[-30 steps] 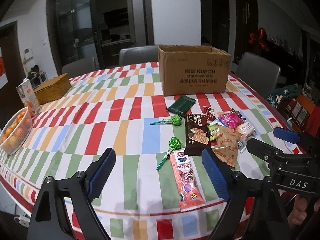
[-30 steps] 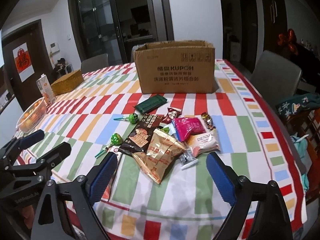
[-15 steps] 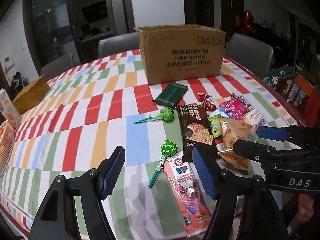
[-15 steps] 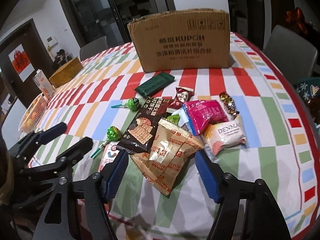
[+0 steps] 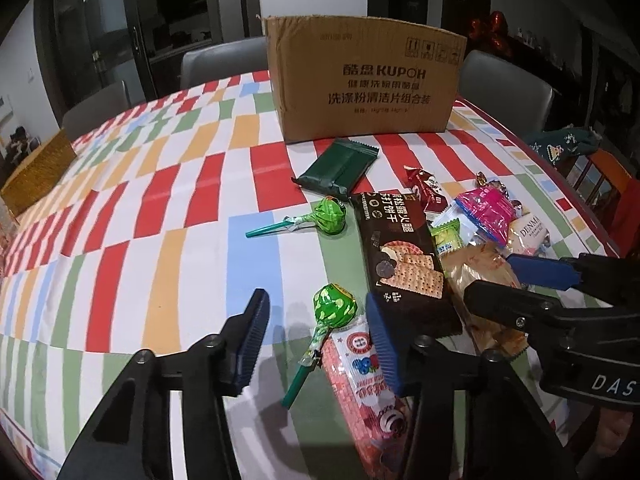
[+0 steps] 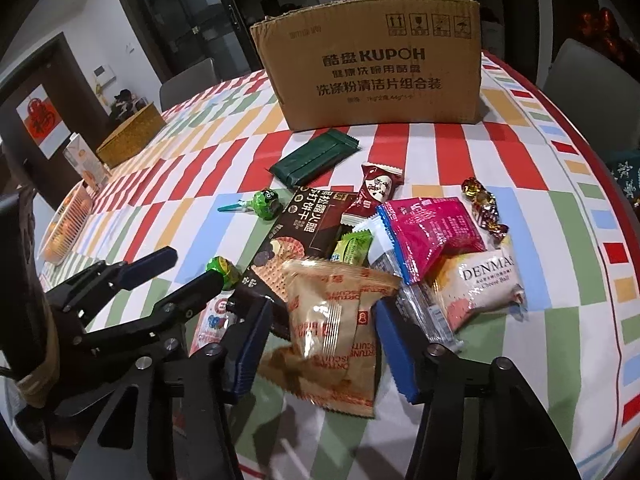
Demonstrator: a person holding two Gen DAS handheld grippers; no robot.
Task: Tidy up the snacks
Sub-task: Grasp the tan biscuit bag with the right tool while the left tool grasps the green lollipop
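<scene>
Blue-padded fingers of the left gripper (image 5: 316, 334) stand apart at the near edge of the bench (image 5: 168, 208), having just been closing; a green lollipop (image 5: 334, 308) lies between them, untouched by either pad, with a pink striped snack packet (image 5: 360, 392) under the right finger. Beside it, the right gripper (image 6: 320, 338) has likewise been closing, and its fingers straddle a tan biscuit bag (image 6: 336, 320); whether the pads press on it cannot be told.

Just past the tan bag lies the heap of snacks: a dark cracker pack (image 6: 300, 232), a small green sachet (image 6: 352, 246), a magenta packet (image 6: 432, 228), a white Denmas bag (image 6: 480, 284), a brown chocolate bar (image 6: 374, 190) and gold-wrapped sweets (image 6: 480, 200) towards the right edge. A second green lollipop (image 5: 326, 218) lies left of the cracker pack.

Farther on, a dark green wrapper (image 5: 340, 166) lies just in front of a brown cardboard box (image 5: 364, 80) standing upright near the far edge, open at the top; its contents are hidden. At the left edge stand a mesh basket (image 6: 66, 226) holding orange fruit, a drink carton (image 6: 82, 158) and a woven golden box (image 6: 132, 132).
</scene>
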